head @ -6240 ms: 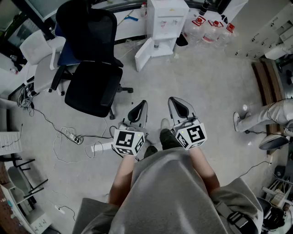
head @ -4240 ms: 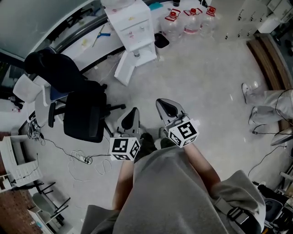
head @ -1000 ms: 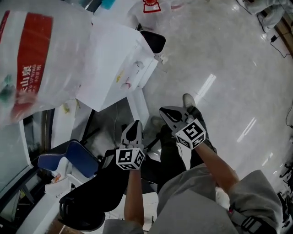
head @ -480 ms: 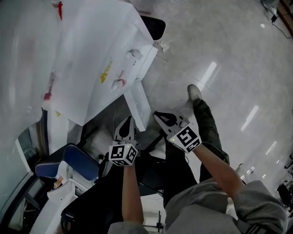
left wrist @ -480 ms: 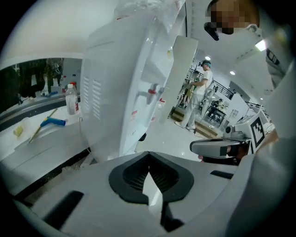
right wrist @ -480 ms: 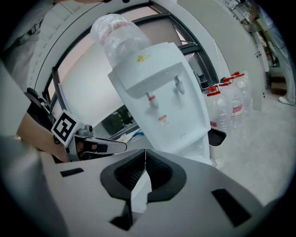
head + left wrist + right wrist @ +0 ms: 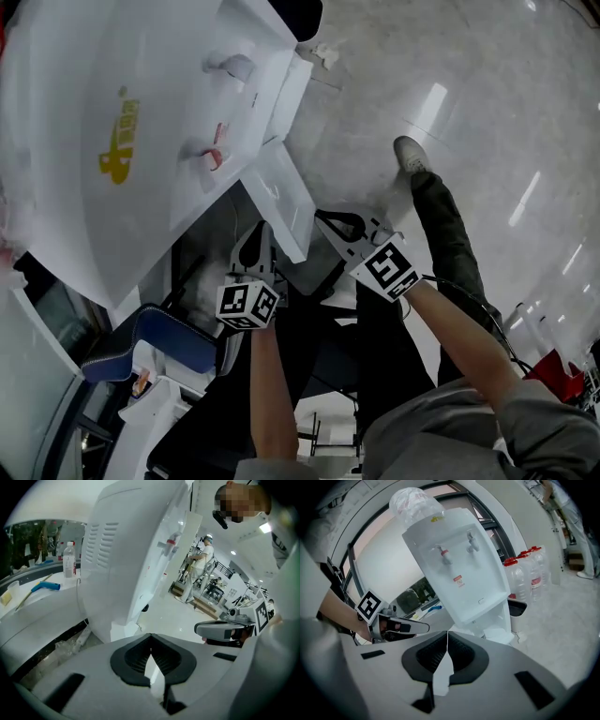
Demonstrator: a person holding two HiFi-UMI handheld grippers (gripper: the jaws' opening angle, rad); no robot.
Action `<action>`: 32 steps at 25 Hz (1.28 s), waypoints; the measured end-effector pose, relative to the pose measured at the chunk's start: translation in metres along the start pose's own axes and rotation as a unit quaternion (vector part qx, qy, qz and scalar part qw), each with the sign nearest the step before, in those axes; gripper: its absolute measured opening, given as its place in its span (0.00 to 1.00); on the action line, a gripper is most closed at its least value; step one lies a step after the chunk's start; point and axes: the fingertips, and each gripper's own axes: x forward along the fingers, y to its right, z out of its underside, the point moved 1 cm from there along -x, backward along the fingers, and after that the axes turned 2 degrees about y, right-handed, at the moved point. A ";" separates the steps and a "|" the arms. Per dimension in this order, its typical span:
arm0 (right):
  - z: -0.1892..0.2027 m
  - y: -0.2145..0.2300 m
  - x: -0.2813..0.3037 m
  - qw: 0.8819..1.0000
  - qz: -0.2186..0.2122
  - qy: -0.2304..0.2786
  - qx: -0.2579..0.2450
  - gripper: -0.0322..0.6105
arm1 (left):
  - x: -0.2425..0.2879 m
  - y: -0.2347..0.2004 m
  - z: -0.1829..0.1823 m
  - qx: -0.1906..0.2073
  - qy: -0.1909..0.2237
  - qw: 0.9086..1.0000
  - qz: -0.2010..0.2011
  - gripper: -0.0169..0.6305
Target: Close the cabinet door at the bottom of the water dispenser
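Left claw (image 7: 261,236) and right claw (image 7: 328,224) closed, empty, beside open cabinet door (image 7: 283,197).

You're looking steeply down on the white water dispenser (image 7: 141,122). Its front face carries a yellow logo and two taps (image 7: 208,153), one marked with red. At its base the cabinet door (image 7: 281,199) stands open. It is a plain white panel swung well out from the body, and its free edge points toward you, just ahead of your feet.
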 end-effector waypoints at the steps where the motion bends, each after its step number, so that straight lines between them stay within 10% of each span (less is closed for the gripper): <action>1: 0.003 0.002 0.002 1.000 0.003 0.001 0.002 0.07 | 0.003 -0.004 0.005 -0.002 -0.005 1.000 0.003 0.04; 18: 0.054 0.007 0.014 1.000 0.010 -0.022 0.001 0.07 | 0.040 -0.081 0.084 -0.070 -0.098 0.992 0.020 0.19; 32: 0.059 0.011 0.016 0.999 0.008 -0.030 0.007 0.07 | 0.053 -0.068 0.088 -0.176 -0.093 0.978 0.063 0.18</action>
